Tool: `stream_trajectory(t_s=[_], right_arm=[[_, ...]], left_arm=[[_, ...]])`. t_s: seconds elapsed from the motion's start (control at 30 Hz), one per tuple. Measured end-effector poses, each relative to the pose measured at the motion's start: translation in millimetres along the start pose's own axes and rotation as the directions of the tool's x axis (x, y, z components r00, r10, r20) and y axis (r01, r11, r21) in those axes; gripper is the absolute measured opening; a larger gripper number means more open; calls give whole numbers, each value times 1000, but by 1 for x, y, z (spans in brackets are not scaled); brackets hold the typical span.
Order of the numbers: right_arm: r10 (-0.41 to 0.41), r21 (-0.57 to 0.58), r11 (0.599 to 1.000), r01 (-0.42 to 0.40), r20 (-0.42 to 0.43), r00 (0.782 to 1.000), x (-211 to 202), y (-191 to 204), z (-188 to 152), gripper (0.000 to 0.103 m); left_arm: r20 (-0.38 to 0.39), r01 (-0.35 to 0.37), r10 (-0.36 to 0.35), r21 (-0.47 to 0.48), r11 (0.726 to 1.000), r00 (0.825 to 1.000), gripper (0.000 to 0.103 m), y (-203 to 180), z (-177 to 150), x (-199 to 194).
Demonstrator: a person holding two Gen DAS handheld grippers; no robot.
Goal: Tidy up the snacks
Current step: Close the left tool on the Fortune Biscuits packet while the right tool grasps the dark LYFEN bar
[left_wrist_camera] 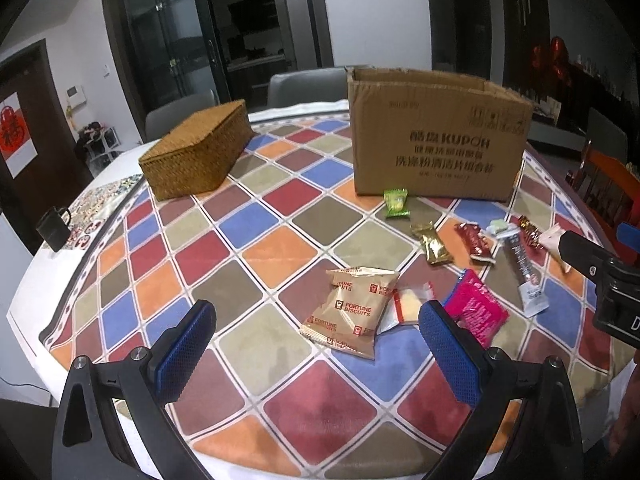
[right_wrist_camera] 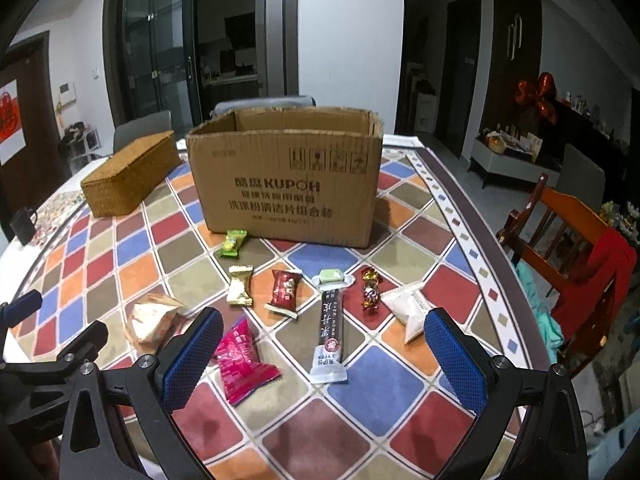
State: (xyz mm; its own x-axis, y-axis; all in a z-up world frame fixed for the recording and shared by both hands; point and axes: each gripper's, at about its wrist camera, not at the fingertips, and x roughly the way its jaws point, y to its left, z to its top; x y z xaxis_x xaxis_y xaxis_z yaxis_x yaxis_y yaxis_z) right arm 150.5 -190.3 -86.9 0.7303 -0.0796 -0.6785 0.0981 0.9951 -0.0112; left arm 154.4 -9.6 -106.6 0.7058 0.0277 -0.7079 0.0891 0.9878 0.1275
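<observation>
Several snack packets lie on the checked tablecloth in front of an open cardboard box (left_wrist_camera: pixel 436 140) (right_wrist_camera: pixel 286 184). My left gripper (left_wrist_camera: pixel 318 322) is open and hovers just short of a tan biscuit pack (left_wrist_camera: pixel 352 308); a pink packet (left_wrist_camera: pixel 476 308) lies beside its right finger. My right gripper (right_wrist_camera: pixel 324 338) is open above a long brown bar (right_wrist_camera: pixel 330 332), with the pink packet (right_wrist_camera: pixel 240 356) near its left finger and a white sachet (right_wrist_camera: pixel 404 308) near its right. Farther off lie a green candy (right_wrist_camera: pixel 233 243), a gold packet (right_wrist_camera: pixel 241 284), a dark red packet (right_wrist_camera: pixel 285 288) and a red-gold sweet (right_wrist_camera: pixel 370 288).
A closed wicker basket (left_wrist_camera: pixel 196 152) (right_wrist_camera: pixel 128 172) sits left of the box. A black mug (left_wrist_camera: pixel 54 226) stands at the table's left edge. Grey chairs stand behind the table and a wooden chair (right_wrist_camera: pixel 560 240) with clothes on it at the right.
</observation>
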Motion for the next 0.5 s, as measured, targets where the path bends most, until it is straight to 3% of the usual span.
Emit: stream_trajectory(t_s=[0.33, 0.5], right_arm=[[3, -4, 1000, -3, -76, 997, 47, 0, -2, 96], [1, -1, 1000, -2, -114, 994, 68, 0, -5, 90]], left_arm=[[-49, 14, -11, 48, 999, 999, 102, -7, 6, 40], [-70, 24, -19, 74, 997, 997, 95, -10, 5, 57]])
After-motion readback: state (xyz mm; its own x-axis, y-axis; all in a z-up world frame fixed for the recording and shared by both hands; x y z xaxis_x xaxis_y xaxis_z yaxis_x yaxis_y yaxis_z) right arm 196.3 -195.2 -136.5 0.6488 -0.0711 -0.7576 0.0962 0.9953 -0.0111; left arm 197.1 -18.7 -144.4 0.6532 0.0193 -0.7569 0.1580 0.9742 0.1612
